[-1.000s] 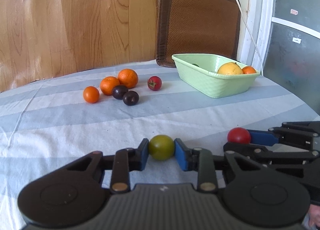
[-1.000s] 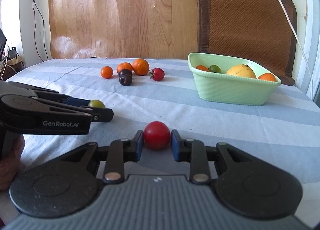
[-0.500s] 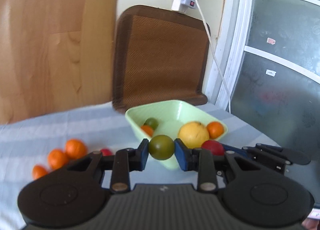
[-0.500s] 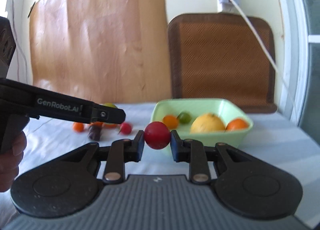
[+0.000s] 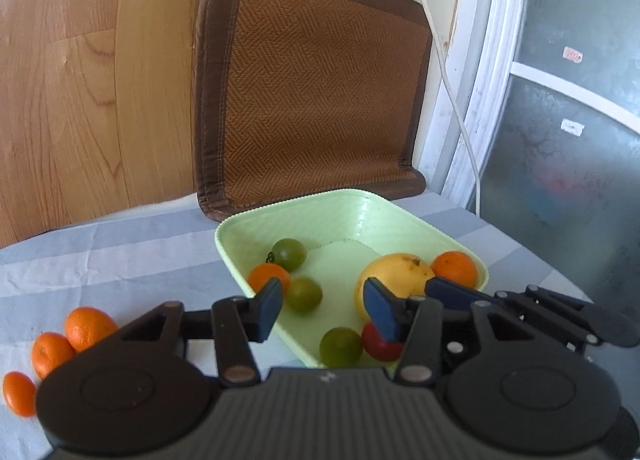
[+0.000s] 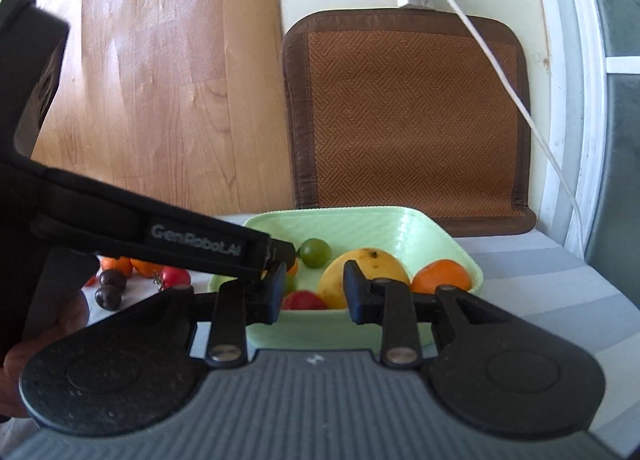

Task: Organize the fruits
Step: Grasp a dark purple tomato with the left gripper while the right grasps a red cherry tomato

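Striped tablecloth [image 5: 120, 256], woven mat [image 5: 316, 92] against the wall at 12 o'clock. Your left gripper [image 5: 323, 310] and right gripper [image 6: 312, 292] both hang spread wide with nothing in them over the green basket [image 5: 384, 212]. The green tomato [image 5: 340, 346] and red tomato [image 6: 304, 300] sit inside at its 6 o'clock edge, touching. Oranges [image 5: 86, 326] wait at 9 o'clock.

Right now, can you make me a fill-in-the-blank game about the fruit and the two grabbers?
1. Both the left gripper and the right gripper have their jaws ____.
2. The red tomato lies inside the green ____.
3. The biggest fruit in the bowl is the color ____.
4. The two dark plums lie on the ____, outside the bowl.

Missing words: open; bowl; yellow; tablecloth
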Available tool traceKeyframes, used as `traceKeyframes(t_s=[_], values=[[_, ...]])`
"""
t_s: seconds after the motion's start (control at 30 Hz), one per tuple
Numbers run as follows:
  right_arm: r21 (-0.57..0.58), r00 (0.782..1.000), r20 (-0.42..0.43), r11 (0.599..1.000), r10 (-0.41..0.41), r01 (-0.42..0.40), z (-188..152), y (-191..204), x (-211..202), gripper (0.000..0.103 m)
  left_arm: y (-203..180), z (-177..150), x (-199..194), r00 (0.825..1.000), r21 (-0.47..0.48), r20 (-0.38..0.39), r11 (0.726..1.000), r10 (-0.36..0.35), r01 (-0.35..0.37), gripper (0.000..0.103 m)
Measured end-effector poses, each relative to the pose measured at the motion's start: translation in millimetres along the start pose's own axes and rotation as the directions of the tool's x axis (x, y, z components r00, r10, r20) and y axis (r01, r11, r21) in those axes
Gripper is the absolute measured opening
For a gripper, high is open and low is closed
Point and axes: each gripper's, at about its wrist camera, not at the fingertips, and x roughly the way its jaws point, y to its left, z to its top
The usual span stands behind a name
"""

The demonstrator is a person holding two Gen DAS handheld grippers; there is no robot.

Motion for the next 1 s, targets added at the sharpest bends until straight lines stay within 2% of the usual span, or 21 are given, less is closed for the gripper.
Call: traceKeyframes(t_s=[0.03, 0.17, 0.27, 0.37, 0.47, 0.6, 0.7, 0.8, 0.87, 0.93, 0.97, 1.0], values=[[0.004, 1.0, 0.008, 1.0, -0.006, 0.006, -0.7, -0.4, -1.6, 0.043, 2.0, 1.5, -5.7, 1.0, -0.008, 0.012, 1.0, 0.007, -0.007, 0.051], [0.024, 0.998, 0.053, 0.999, -0.029, 0.028, -1.9, -1.7, -8.3, 0.042, 29.1, 0.8, -52.0, 0.994, -0.082, 0.106, 0.997, 0.02, -0.011, 0.051], [0.047, 0.994, 0.102, 0.998, -0.038, 0.033, -1.0, -3.2, -16.6, 0.042, 62.1, -13.6, -89.6, 0.984, -0.136, 0.147, 0.987, 0.1, -0.08, 0.047], [0.06, 0.99, 0.139, 0.998, -0.014, 0.006, 3.4, 0.4, -22.2, 0.041, 92.2, -34.7, -114.7, 0.971, -0.172, 0.13, 0.969, 0.202, -0.179, 0.047], [0.023, 0.988, 0.139, 0.998, 0.06, -0.063, 10.0, 16.9, -23.3, 0.041, 104.1, -52.8, -122.6, 0.97, -0.173, 0.091, 0.963, 0.226, -0.208, 0.047], [-0.065, 0.985, 0.044, 0.984, 0.168, -0.165, 18.5, 52.8, -8.2, 0.039, 96.6, -61.9, -101.5, 0.974, -0.135, 0.02, 0.966, 0.225, -0.22, 0.047], [-0.16, 0.976, -0.053, 0.963, 0.209, -0.215, 23.8, 80.9, 15.2, 0.038, 93.4, -64.1, -77.8, 0.974, -0.129, -0.026, 0.966, 0.223, -0.224, 0.046], [-0.205, 0.962, -0.159, 0.946, 0.222, -0.252, 29.7, 98.2, 46.2, 0.038, 94.1, -65.0, -59.5, 0.97, -0.136, -0.06, 0.961, 0.235, -0.241, 0.044], [-0.216, 0.952, -0.217, 0.94, 0.217, -0.263, 32.8, 105.4, 64.9, 0.039, 94.9, -69.5, -53.0, 0.967, -0.14, -0.082, 0.958, 0.24, -0.25, 0.037], [-0.244, 0.946, -0.258, 0.934, 0.197, -0.261, 31.9, 112.6, 78.6, 0.039, 90.7, -72.5, -53.3, 0.964, -0.112, -0.071, 0.958, 0.257, -0.263, 0.029], [-0.258, 0.941, -0.278, 0.928, 0.195, -0.268, 30.5, 115.8, 84.3, 0.039, 90.3, -73.0, -54.3, 0.969, -0.113, -0.071, 0.963, 0.238, -0.245, 0.025], [-0.278, 0.939, -0.291, 0.923, 0.183, -0.267, 27.9, 118.6, 88.8, 0.039, 90.7, -73.5, -55.2, 0.969, -0.114, -0.069, 0.963, 0.236, -0.243, 0.025]])
